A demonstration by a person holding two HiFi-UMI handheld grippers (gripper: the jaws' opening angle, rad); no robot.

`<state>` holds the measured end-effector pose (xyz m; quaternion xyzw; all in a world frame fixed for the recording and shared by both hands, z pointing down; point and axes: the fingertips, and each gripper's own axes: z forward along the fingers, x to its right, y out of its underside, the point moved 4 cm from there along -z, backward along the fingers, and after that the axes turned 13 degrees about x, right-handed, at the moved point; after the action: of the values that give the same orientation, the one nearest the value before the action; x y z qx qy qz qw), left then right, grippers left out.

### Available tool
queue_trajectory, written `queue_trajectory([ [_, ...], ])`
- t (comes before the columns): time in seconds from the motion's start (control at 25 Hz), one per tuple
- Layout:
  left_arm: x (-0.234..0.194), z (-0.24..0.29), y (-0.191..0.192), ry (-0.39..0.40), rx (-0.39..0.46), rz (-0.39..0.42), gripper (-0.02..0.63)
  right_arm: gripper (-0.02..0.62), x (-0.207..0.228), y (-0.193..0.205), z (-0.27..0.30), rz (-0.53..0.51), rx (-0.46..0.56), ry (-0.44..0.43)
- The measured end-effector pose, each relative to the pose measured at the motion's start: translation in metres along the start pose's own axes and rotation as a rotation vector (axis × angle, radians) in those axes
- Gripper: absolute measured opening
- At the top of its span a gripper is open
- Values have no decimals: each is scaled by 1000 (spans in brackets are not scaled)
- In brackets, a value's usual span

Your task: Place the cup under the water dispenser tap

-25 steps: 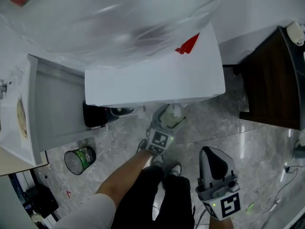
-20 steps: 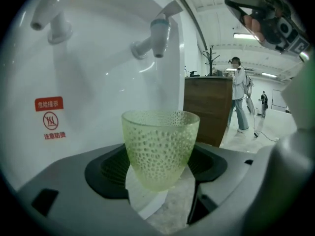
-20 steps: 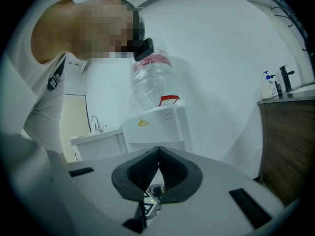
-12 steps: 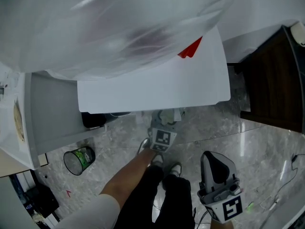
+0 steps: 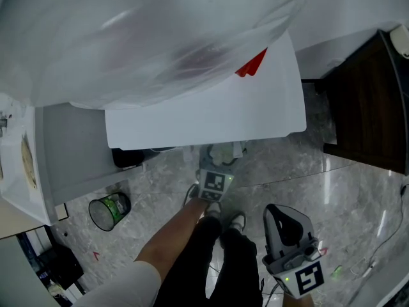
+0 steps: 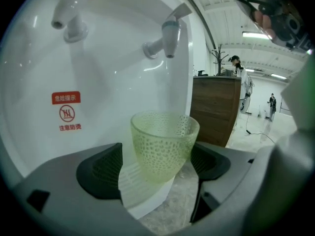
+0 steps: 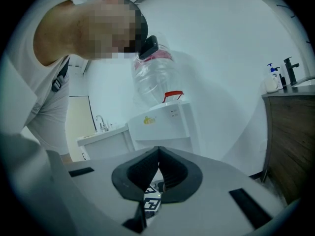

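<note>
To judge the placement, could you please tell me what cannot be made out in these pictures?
Left gripper view: the top edge cuts off the red tap; depth between cup and blue tap is unclear.
Head view: the dispenser's top hides both taps.
Right gripper view: the right gripper hides the dispenser's tap recess.
</note>
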<state>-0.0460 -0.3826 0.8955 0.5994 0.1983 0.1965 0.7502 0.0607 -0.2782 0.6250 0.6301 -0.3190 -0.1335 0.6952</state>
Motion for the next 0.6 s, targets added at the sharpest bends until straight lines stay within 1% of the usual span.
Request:
queue_trajectory([
  [0.2,15,-26,0,32,-54,-5,411,15,-8,-10,-1,14,-16,-10],
  [0.32,27,-47,-12,47,-90,-19,411,15,-16,-24,-1,5,-12,-18],
  [0.44,52,-85,-43,81,-129,-30,410,15,-30,-45,-5,13,-26,-16],
  [0.6,88,-136,-114,159,-116,-55,405,15,-51,-83,-11,-1,-17,-25],
])
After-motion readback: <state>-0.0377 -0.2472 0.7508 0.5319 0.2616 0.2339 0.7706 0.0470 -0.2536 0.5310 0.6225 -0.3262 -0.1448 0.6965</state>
